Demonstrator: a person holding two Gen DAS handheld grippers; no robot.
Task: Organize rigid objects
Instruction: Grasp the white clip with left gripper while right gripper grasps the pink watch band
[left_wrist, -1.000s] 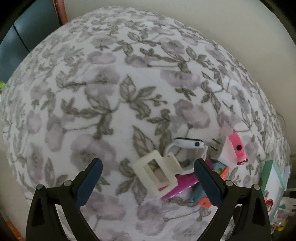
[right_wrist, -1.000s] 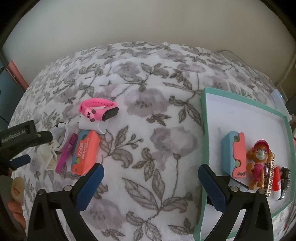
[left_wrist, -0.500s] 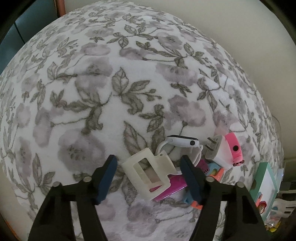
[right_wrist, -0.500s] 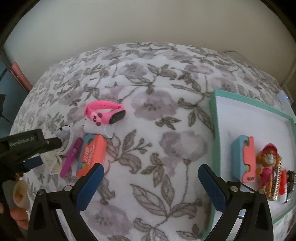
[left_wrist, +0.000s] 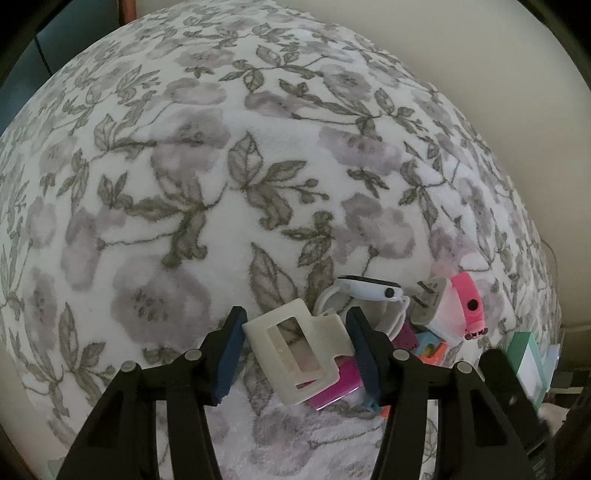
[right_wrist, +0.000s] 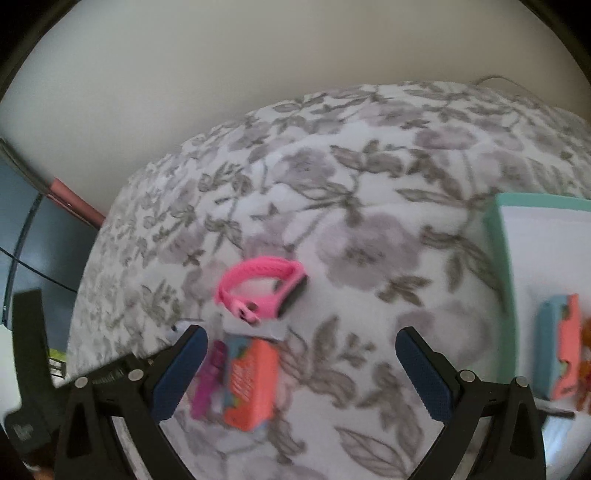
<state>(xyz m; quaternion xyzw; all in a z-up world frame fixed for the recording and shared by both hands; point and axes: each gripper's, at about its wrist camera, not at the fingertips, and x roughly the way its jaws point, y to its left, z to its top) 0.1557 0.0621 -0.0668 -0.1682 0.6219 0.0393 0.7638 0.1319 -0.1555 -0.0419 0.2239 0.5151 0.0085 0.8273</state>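
Note:
A cream rectangular clip (left_wrist: 295, 350) lies on the flowered blanket (left_wrist: 221, 184) between the fingers of my left gripper (left_wrist: 297, 350). Its jaws are closing, and both pads touch the clip's sides. Right behind it sit a white smartwatch (left_wrist: 369, 290), a white plug (left_wrist: 437, 306), a pink wristband (left_wrist: 469, 299) and a magenta piece (left_wrist: 332, 391). In the blurred right wrist view my right gripper (right_wrist: 295, 369) hangs open over the blanket. An orange box (right_wrist: 251, 384) lies by its left finger and the pink wristband (right_wrist: 262, 288) just beyond.
A teal-rimmed white tray (right_wrist: 506, 258) lies at the right and holds a teal-and-orange box (right_wrist: 557, 347) and an orange figure at the frame edge. A pale wall runs behind the bed. A dark panel (right_wrist: 37, 258) stands past the left edge.
The left jaws have come in from wide open to the sides of the cream clip. The right gripper has swung left, so the tray slid rightward and the pink wristband and orange box came closer.

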